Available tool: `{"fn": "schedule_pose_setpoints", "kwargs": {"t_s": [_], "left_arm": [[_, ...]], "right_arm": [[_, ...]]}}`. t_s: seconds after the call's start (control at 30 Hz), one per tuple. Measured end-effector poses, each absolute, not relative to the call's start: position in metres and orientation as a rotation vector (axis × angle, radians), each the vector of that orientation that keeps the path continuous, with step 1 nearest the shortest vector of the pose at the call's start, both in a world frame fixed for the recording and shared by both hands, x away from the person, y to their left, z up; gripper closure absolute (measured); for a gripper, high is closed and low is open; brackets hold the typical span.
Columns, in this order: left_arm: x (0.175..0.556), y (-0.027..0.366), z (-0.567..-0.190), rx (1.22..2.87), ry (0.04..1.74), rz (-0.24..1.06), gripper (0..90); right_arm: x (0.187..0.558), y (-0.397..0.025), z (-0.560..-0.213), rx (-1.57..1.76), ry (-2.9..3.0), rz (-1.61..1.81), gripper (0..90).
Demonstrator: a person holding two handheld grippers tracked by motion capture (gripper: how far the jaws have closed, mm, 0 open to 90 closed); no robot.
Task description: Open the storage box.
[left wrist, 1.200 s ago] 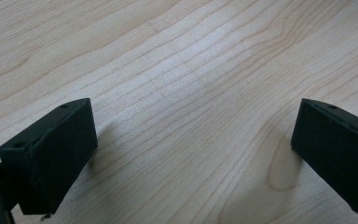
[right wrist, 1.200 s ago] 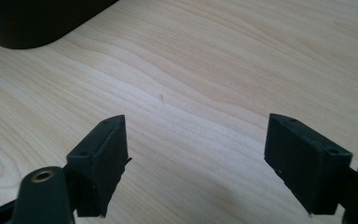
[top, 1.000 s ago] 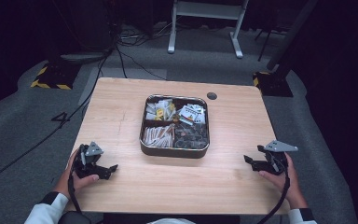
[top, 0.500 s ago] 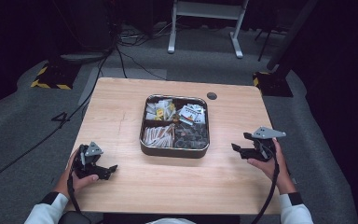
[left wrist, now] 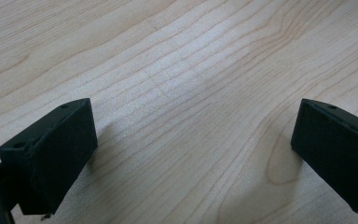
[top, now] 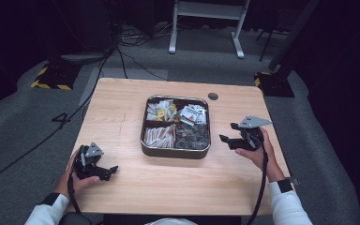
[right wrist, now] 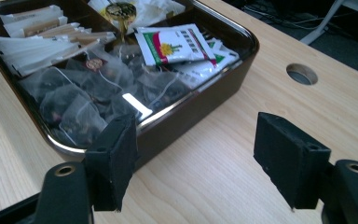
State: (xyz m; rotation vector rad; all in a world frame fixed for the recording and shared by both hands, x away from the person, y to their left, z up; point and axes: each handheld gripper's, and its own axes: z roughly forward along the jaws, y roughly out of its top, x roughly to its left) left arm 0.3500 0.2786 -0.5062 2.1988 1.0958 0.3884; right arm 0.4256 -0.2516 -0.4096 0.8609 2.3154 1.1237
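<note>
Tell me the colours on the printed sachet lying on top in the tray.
White sachet with red and green bands and a yellow flower; the right gripper view shows it best.

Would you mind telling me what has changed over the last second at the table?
The right claw has moved left across the table toward the tray, its jaws open and empty, now close beside the tray's right wall. Nothing was grasped or released. The left claw stayed open near the table's front left, and the tray kept its place.

Both tools (top: 111,169) (top: 228,132) gape (empty, low).
</note>
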Motion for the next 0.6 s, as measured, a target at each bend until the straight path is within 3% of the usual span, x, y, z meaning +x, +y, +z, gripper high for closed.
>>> {"fn": "schedule_pose_setpoints", "kwargs": {"t_s": [0.6], "left_arm": [[0.350, 0.279, -0.506, 2.201, 1.094, 0.392, 0.5]], "right_arm": [[0.440, -0.212, -0.391, 0.786, 2.349, 1.140, 29.5]]}}
